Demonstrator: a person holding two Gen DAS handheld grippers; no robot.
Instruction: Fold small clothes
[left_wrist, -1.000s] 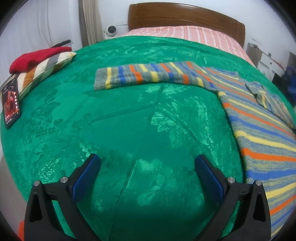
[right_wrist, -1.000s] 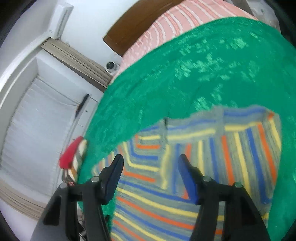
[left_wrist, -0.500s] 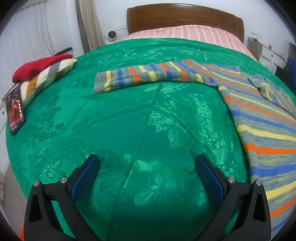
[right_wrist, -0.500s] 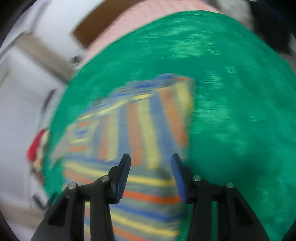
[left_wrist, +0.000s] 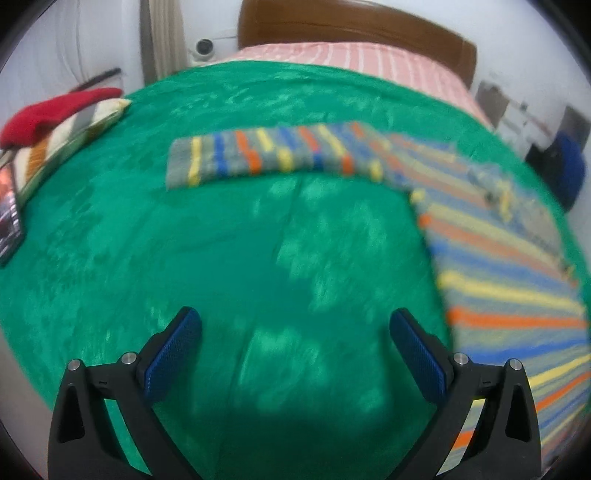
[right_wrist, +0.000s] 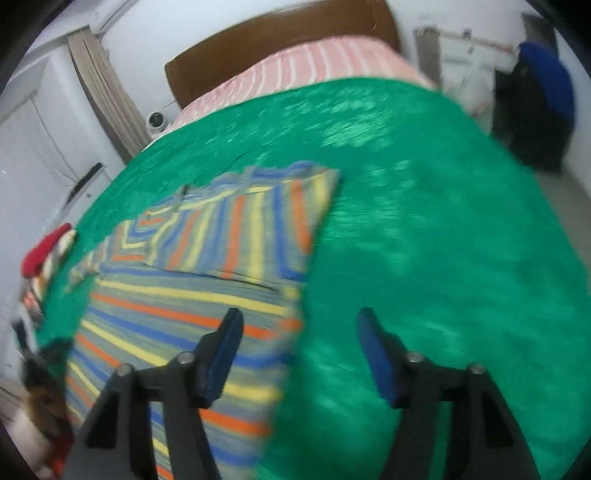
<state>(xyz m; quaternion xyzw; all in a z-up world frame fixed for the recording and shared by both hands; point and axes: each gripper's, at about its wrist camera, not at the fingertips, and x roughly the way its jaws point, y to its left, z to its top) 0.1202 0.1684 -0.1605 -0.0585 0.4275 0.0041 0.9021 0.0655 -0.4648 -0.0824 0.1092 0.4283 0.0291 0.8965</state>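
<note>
The striped knitted sweater (right_wrist: 207, 295) is seen flat on the green bedspread (left_wrist: 229, 258), one sleeve folded in, the other outstretched. The right gripper (right_wrist: 297, 350) has been opened wider and drawn back, fingers spread and empty. The left gripper (left_wrist: 295, 332), equally spread, is held over bare bedspread near the outstretched sleeve, probably folded next.

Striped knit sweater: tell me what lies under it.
The striped knit sweater lies flat on the green patterned bedspread. Anything between them is covered and cannot be seen.

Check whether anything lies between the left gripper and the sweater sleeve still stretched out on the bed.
Nothing visible does. Only bare green bedspread lies between the open left gripper and the sleeve.
</note>
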